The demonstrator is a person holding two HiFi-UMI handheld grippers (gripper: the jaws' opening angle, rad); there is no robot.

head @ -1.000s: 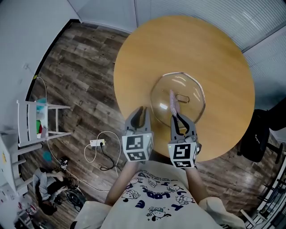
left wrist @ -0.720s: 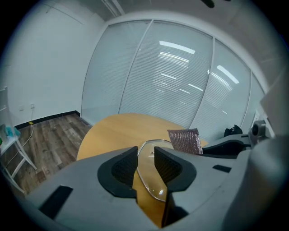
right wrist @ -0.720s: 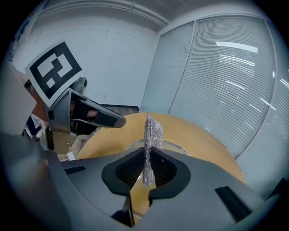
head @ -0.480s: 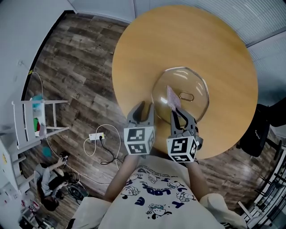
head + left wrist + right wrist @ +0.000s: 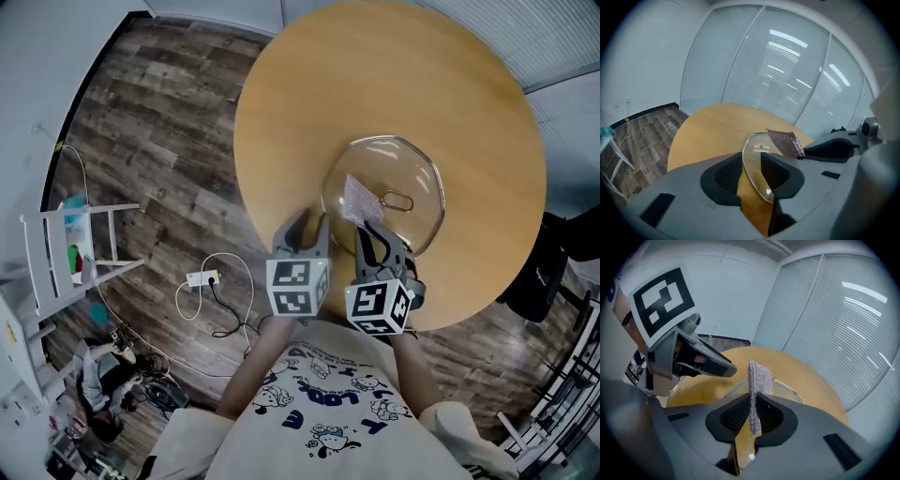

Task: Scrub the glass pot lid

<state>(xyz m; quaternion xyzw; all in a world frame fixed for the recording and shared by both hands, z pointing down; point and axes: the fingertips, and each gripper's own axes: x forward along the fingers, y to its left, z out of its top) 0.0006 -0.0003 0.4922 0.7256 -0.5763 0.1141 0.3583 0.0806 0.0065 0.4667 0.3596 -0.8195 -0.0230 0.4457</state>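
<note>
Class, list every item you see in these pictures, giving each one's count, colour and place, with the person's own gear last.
table: one, light wood, round, centre
glass pot lid: one, clear, on the table's near side
scrub cloth: one, silvery pink mesh, over the lid
power strip: one, white, floor left of table
rack: one, white, floor at far left
chair: one, black, right of table
left gripper: one, grey, fingers apart at the lid's rim
right gripper: one, grey, fingers shut on the scrub cloth
</note>
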